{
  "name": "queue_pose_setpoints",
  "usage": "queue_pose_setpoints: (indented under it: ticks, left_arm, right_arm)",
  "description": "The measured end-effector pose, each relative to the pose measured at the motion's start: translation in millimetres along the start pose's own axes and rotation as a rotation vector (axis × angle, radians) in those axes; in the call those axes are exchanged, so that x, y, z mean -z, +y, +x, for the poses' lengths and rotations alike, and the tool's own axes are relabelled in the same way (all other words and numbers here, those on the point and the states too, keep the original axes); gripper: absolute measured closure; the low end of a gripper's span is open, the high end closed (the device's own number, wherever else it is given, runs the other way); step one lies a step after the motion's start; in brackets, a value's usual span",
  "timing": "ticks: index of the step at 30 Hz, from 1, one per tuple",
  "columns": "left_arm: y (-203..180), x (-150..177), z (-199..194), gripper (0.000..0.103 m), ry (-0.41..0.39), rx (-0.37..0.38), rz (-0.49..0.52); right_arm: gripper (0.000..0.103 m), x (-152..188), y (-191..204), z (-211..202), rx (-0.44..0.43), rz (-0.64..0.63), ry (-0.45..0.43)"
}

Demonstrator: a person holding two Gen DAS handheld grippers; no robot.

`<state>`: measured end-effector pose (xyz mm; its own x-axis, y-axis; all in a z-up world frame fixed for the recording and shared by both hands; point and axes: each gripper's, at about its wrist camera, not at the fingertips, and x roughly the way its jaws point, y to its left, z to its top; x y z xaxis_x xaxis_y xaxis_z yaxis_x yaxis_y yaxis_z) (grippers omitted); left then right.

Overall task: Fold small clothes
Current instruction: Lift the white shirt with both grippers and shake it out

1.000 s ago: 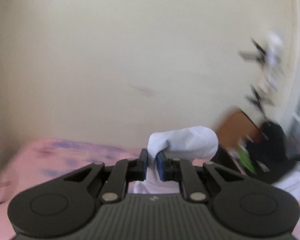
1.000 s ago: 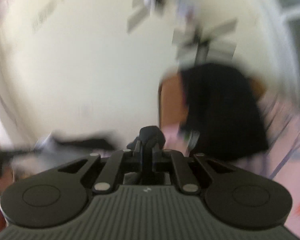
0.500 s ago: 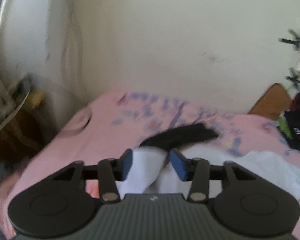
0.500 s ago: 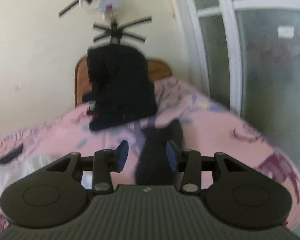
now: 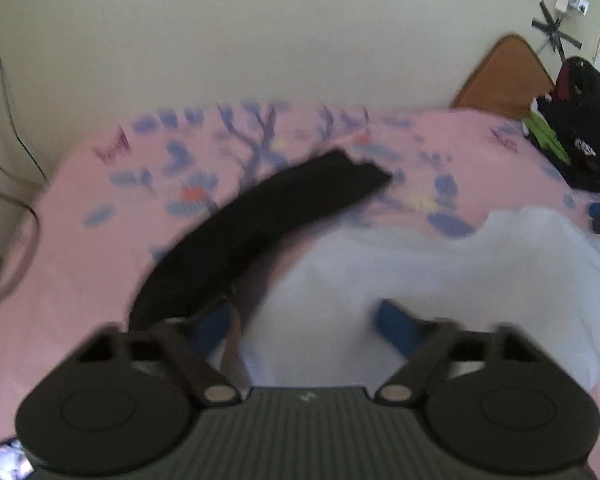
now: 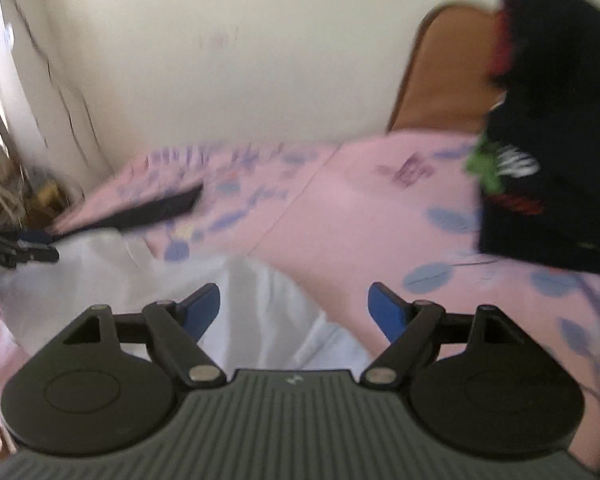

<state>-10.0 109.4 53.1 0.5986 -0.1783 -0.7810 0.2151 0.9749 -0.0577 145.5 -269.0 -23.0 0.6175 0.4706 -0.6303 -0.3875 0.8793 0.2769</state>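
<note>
- White garment [image 5: 440, 272] lies crumpled on the pink floral bedsheet [image 5: 80, 264], directly under and ahead of both grippers; also seen in right wrist view [image 6: 112, 280].
- Left gripper [image 5: 304, 320]: jaws spread wide, blue pads visible, nothing between them; white cloth fills the gap below. Frame is motion-blurred.
- Right gripper [image 6: 294, 308]: jaws spread wide, holding nothing; it hangs over the near edge of the white garment.
- Black garment [image 5: 260, 224], a long dark strip, lies flat on the sheet just beyond the left gripper's left finger, running diagonally away; its near end borders the white cloth.
- Same strip seen from right wrist at far left [image 6: 152, 210].
- Dark bag [image 6: 552, 140] sits on the bed's far right.
- Brown headboard [image 5: 504, 76] stands against the cream wall [image 5: 260, 32].
</note>
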Motion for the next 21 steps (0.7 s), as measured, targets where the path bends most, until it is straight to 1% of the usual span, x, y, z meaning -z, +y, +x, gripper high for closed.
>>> queue_pose_setpoints:
  ticks: [1, 2, 3, 4, 5, 7, 8, 9, 13, 15, 18, 21]
  left_arm:
    - [6.4, 2.3, 3.0, 0.08, 0.017, 0.04, 0.005]
    - [2.7, 5.0, 0.7, 0.095, 0.017, 0.047, 0.013]
    - [1.0, 8.4, -7.1, 0.096, -0.004, 0.035, 0.03]
    - [-3.8, 10.8, -17.5, 0.096, -0.038, 0.018, 0.043]
    - [-6.8, 12.1, -30.7, 0.097, -0.079, 0.008, 0.047]
    - [-4.7, 8.5, -55.5, 0.099, -0.156, -0.014, 0.046]
    - [-6.5, 7.6, -72.8, 0.099, -0.207, -0.026, 0.044]
    - [-3.2, 3.6, -86.6, 0.099, -0.241, -0.024, 0.045]
    - [-16.8, -4.4, -152.7, 0.099, -0.431, -0.064, 0.049]
    - [-24.4, -6.5, -190.2, 0.099, -0.54, -0.072, 0.044]
    - [-40.2, -6.6, -248.2, 0.099, -0.705, -0.092, 0.036]
    - [-62.6, -3.5, -304.2, 0.099, -0.864, -0.131, 0.046]
  right_arm:
    - [0.021, -3.6, 1.2, 7.2, -0.007, -0.018, 0.028]
    - [0.04, -1.8, 6.9, 12.5, -0.029, -0.038, 0.061]
    - [0.062, -2.5, 10.2, 20.3, -0.049, -0.055, 0.095]
    - [0.096, -3.5, 9.2, 22.2, -0.063, -0.078, 0.125]
    - [0.1, -3.8, 15.1, 20.9, -0.046, -0.099, 0.13]
    - [0.1, -5.9, 35.0, 0.1, 0.001, -0.173, 0.044]
    - [0.1, -9.3, 40.3, -15.4, 0.012, -0.196, -0.009]
    - [0.1, -14.5, 45.9, -33.6, 0.012, -0.196, -0.065]
    - [0.1, -34.2, 62.7, -105.2, 0.031, -0.224, -0.279]
    - [0.1, -42.6, 75.9, -144.6, 0.035, -0.24, -0.387]
    - [0.101, -52.4, 98.9, -201.5, 0.044, -0.3, -0.562]
    - [0.101, -57.4, 128.4, -263.0, 0.058, -0.361, -0.732]
